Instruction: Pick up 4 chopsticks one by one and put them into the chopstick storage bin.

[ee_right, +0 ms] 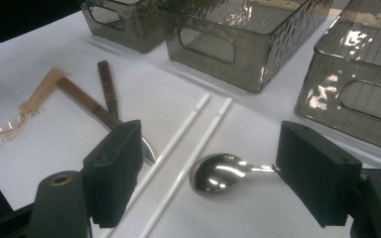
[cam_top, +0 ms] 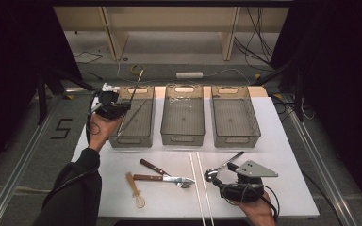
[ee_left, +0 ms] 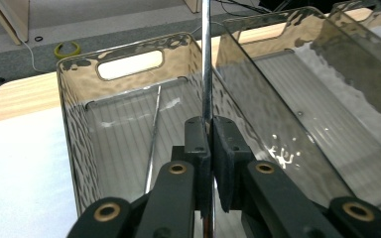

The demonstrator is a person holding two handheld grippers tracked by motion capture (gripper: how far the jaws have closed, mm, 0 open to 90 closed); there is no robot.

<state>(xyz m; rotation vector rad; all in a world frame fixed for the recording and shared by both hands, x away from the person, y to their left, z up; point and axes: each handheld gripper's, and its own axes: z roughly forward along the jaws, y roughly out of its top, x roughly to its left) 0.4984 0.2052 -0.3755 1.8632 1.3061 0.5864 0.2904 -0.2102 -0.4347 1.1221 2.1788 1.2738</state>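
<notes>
My left gripper (cam_top: 126, 106) (ee_left: 211, 124) is shut on a thin metal chopstick (cam_top: 138, 84) (ee_left: 207, 54), held tilted over the left smoked-plastic bin (cam_top: 131, 141) (ee_left: 79, 124). A second metal chopstick (ee_left: 154, 131) lies inside that bin. My right gripper (cam_top: 225, 171) (ee_right: 211, 135) stands open low over the white table, its jaws on either side of a steel spoon (cam_top: 213, 173) (ee_right: 217, 172) that lies on the table.
Two white chopsticks (cam_top: 199, 183) (ee_right: 183, 144) lie side by side left of the spoon. Further left are a brown-handled knife (cam_top: 151, 166), a brown-handled fork (cam_top: 162, 179) and an amber plastic spoon (cam_top: 135, 192) (ee_right: 22, 114). The middle bin (cam_top: 183, 139) and right bin (cam_top: 236, 141) hold nothing.
</notes>
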